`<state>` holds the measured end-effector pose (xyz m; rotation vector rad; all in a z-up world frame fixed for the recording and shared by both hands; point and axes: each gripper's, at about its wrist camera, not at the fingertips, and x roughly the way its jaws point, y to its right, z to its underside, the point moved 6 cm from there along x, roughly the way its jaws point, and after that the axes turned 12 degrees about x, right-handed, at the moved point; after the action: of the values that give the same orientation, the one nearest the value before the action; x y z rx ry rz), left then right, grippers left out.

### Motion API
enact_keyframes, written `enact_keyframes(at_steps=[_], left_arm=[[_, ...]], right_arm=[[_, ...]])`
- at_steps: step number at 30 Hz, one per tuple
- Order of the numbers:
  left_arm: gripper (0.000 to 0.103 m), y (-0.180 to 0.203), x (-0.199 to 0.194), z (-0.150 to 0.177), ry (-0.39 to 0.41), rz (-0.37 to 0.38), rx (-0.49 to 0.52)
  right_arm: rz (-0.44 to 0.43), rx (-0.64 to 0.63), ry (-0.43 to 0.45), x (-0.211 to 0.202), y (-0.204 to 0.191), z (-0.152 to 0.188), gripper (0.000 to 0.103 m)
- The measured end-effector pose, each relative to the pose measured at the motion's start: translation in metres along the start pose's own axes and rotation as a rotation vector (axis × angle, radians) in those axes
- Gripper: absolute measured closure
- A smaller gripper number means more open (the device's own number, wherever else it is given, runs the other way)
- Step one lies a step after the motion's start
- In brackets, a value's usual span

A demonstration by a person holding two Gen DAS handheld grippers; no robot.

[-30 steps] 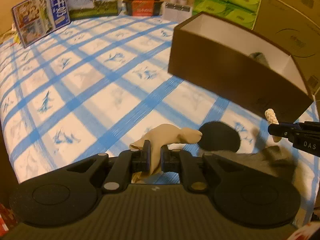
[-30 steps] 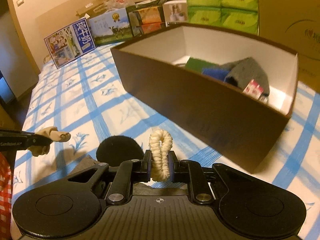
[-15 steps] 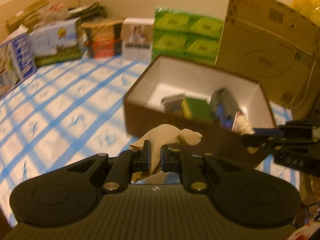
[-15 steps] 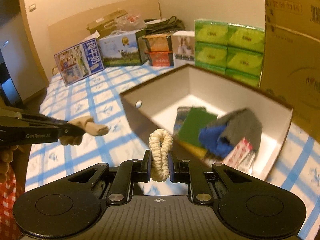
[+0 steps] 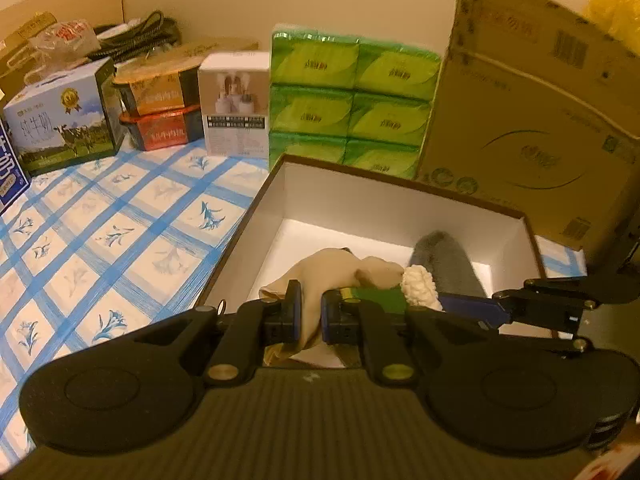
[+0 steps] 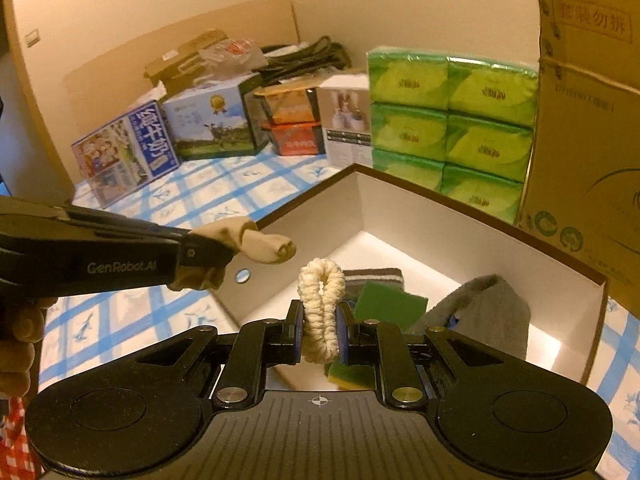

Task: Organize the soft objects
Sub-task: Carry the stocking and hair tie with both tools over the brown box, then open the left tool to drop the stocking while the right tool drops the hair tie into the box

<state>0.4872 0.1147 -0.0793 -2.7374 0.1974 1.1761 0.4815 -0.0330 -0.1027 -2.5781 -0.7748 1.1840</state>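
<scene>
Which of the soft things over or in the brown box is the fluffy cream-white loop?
The scrunchie, pinched upright between the right gripper's fingers. The beige stocking in the left gripper is smooth; the grey sock lies inside the box.

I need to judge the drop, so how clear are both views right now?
Left wrist view: warm dim light, fisheye bending at the edges, slight blur on the box rim and cartons. Right wrist view: sharper; the scrunchie is crisp and the box floor glares white.
</scene>
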Motion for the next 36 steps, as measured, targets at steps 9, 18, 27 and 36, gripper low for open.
enact_keyframes(at_steps=[9,18,27,36], left_arm=[[0.094,-0.012,0.044,0.002,-0.089,-0.008,-0.013],[0.087,-0.024,0.07,0.015,-0.153,-0.021,-0.042],[0.079,-0.029,0.068,0.017,-0.139,-0.034,-0.027],[0.075,-0.034,0.066,0.021,-0.139,-0.041,-0.026]], right_arm=[[0.043,0.044,-0.054,0.042,0.012,-0.005,0.086],[0.04,0.089,-0.087,0.064,0.019,-0.006,0.086],[0.046,0.11,-0.096,0.07,0.022,-0.011,0.086],[0.028,0.11,-0.071,0.074,0.014,-0.015,0.051]])
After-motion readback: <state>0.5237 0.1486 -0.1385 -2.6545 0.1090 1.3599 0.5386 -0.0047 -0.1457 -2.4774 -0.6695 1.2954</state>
